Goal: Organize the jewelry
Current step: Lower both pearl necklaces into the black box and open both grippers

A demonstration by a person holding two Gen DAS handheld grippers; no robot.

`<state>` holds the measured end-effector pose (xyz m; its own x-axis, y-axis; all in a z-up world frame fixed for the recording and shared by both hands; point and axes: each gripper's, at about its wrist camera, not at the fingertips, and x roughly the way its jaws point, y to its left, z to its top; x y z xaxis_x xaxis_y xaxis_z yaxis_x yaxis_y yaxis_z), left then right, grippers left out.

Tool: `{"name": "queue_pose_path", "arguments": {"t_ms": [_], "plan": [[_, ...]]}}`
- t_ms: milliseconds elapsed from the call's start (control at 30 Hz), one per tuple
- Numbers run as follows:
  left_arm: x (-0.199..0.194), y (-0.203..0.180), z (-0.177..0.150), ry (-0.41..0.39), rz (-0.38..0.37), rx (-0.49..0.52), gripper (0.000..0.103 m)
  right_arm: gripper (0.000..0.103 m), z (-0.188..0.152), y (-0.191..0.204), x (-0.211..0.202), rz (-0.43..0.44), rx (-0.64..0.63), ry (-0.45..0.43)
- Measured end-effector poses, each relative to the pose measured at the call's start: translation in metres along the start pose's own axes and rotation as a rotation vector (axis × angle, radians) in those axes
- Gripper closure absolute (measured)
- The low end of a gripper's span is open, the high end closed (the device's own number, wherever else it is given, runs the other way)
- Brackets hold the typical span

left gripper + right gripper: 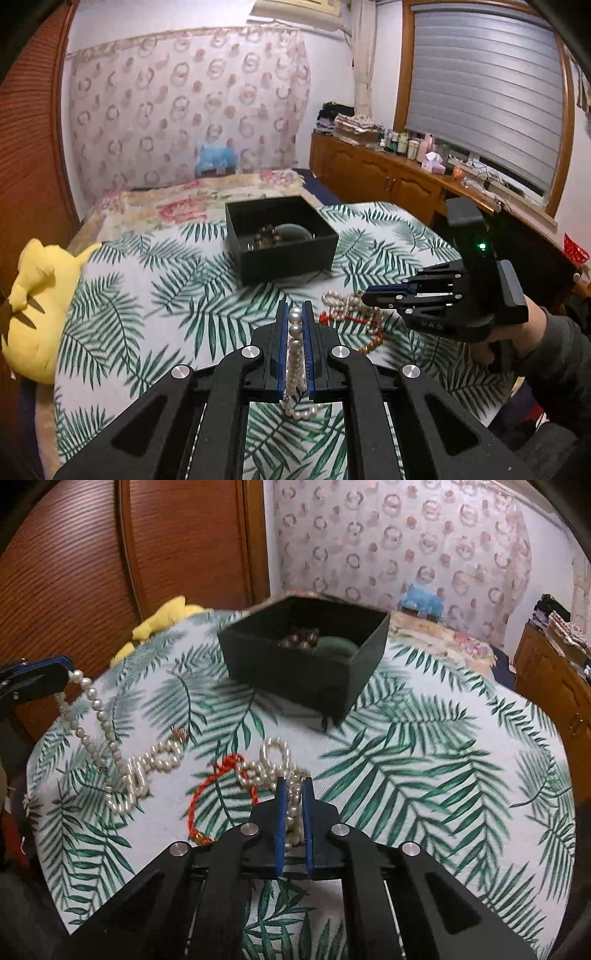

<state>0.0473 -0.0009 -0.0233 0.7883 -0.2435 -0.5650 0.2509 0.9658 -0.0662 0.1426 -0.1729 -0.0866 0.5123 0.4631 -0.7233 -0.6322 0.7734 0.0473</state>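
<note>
No writing reads clearly; left gripper (295, 314) fingers pinch a pearl necklace (294, 343), right gripper (294, 786) fingers clamp pearl strands (266, 768).

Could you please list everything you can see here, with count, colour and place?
Long white pearl necklace: one, white, hanging from left tongs onto cloth.
Bunched white pearl strand: one, white, on cloth between right tongs' fingers.
Red braided cord bracelet: one, red, beside bunched pearls.
Open black square box: one, black, mid-table, holding dark beads.
Palm-leaf printed tablecloth: one, green on white.
Yellow plush toy: one, table's left edge.
Left tongs: shut on necklace.
Right tongs: around pearls.
</note>
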Motion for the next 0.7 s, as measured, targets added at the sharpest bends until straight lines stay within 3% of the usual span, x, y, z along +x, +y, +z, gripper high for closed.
{"name": "queue_pose_path", "arguments": {"t_ms": [700], "plan": [[-0.018, -0.002, 0.084, -0.145, 0.004, 0.067, 0.096, 0.094, 0.079, -0.004, -0.09, -0.044, -0.061, -0.234]]}}
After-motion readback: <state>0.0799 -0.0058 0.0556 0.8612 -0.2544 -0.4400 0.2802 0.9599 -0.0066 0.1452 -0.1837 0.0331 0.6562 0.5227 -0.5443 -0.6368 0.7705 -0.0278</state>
